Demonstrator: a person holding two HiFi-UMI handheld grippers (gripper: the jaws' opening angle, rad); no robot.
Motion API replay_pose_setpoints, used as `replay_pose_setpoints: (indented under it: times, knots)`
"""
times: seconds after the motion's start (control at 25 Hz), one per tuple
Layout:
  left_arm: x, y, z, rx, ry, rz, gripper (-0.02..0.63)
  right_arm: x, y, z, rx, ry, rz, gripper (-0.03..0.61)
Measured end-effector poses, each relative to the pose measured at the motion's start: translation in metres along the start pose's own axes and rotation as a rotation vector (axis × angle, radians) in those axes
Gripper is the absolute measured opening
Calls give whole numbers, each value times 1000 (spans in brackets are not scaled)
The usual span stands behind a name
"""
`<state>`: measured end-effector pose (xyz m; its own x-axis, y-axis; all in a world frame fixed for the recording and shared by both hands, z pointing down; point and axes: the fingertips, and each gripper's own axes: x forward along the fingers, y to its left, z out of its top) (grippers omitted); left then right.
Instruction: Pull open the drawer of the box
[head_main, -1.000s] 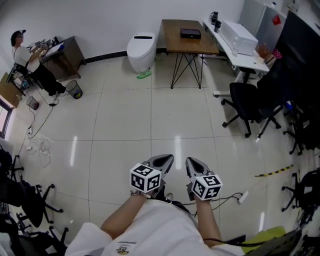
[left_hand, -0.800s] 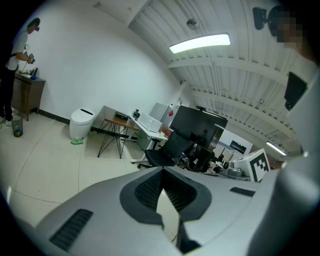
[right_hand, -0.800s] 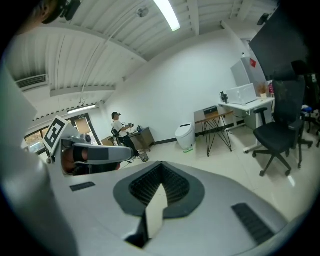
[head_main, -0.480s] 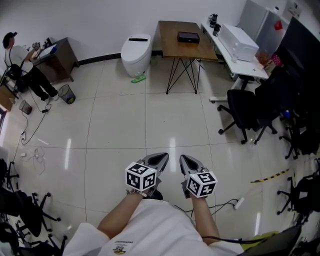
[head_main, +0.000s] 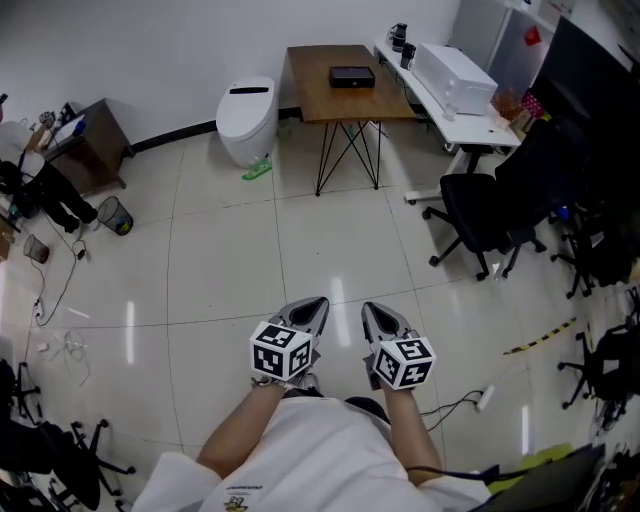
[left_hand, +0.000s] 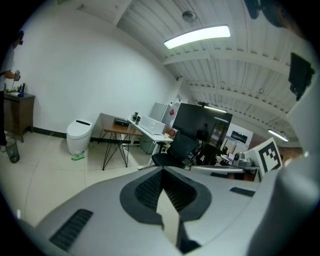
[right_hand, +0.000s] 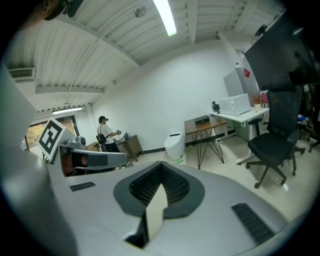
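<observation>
- Since a second ago the wooden table (head_main: 318, 100) has slid left in the head view. The small black box (head_main: 352, 76) sits near its back edge. Probably the person is still approaching, with the drawer untouched.
- Left gripper (head_main: 310, 305) and right gripper (head_main: 372, 311) are held low, well apart from the box. Both sets of jaws are pressed together, with nothing between them.
- No legible writing; only the cubes' square markers.

Grey-shelled left hand-held gripper (head_main: 316, 302), right hand-held gripper (head_main: 368, 308); black-white marker cubes (head_main: 282, 351); white short-sleeved shirt (head_main: 305, 450).
</observation>
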<state>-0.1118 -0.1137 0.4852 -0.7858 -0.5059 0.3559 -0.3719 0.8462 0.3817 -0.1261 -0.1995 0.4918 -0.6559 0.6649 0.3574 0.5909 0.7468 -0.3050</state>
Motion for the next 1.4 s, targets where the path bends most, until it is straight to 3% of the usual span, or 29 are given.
replay_pose_setpoints:
  times: [0.48, 1.0, 1.4]
  knots:
    - [45, 39, 24, -18, -3, 10, 3, 49, -24, 13, 7, 18, -7, -12]
    - [164, 87, 107, -16, -40, 56, 3, 153, -106, 94, -22, 13, 78, -12]
    - [257, 99, 159, -24, -57, 71, 3, 205, -185, 148, -27, 14, 113, -12]
